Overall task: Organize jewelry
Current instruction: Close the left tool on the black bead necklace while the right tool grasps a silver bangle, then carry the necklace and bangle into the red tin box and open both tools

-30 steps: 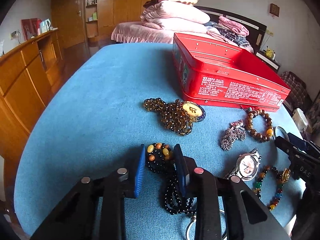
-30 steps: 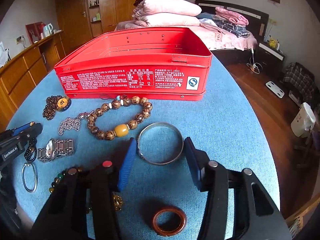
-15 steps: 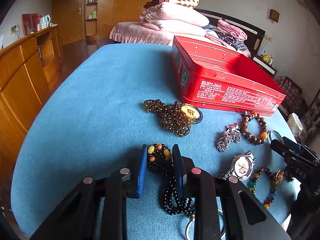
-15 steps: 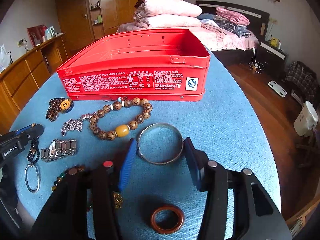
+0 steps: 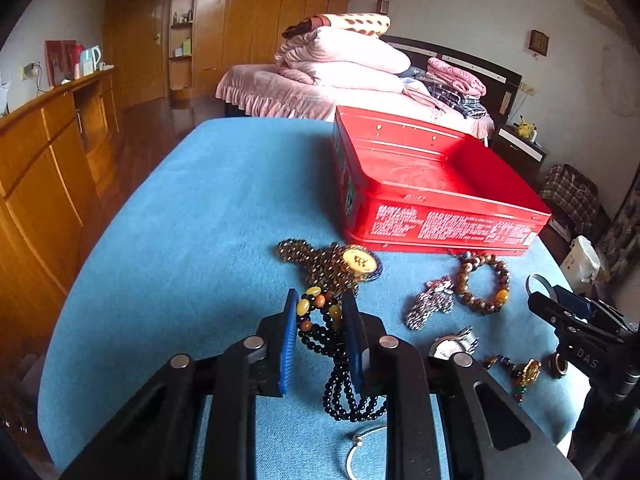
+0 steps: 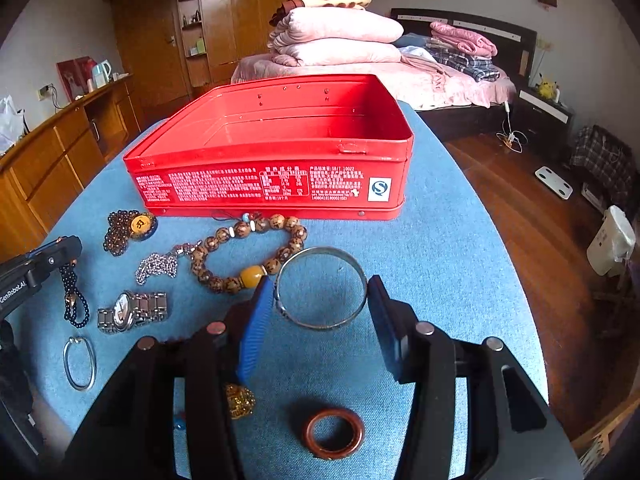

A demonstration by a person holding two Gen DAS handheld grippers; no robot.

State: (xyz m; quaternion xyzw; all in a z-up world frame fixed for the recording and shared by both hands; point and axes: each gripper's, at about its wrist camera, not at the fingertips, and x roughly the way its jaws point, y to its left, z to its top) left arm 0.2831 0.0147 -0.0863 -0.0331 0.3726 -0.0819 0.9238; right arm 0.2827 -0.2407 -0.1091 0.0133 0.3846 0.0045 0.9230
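left hand-held gripper (image 5: 319, 322) pinching black bead necklace (image 5: 340, 364), lifting for red tin (image 5: 432, 188) at 1 o'clock | right hand-held gripper (image 6: 320, 312) gaping wide, straddling silver bangle (image 6: 321, 287) on counter (image 5: 200, 216), readying grasp

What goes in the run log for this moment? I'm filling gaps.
left gripper: shut on black bead necklace, lifted | right gripper: open around silver bangle | red tin: empty

Bed (image 6: 420, 76) w/ folded pink quilts (image 6: 340, 40) stacked on it; wooden cabinet (image 5: 44, 152) along wall, kettle (image 5: 91, 58) on top; maybe a scale (image 6: 554, 182) on floor.
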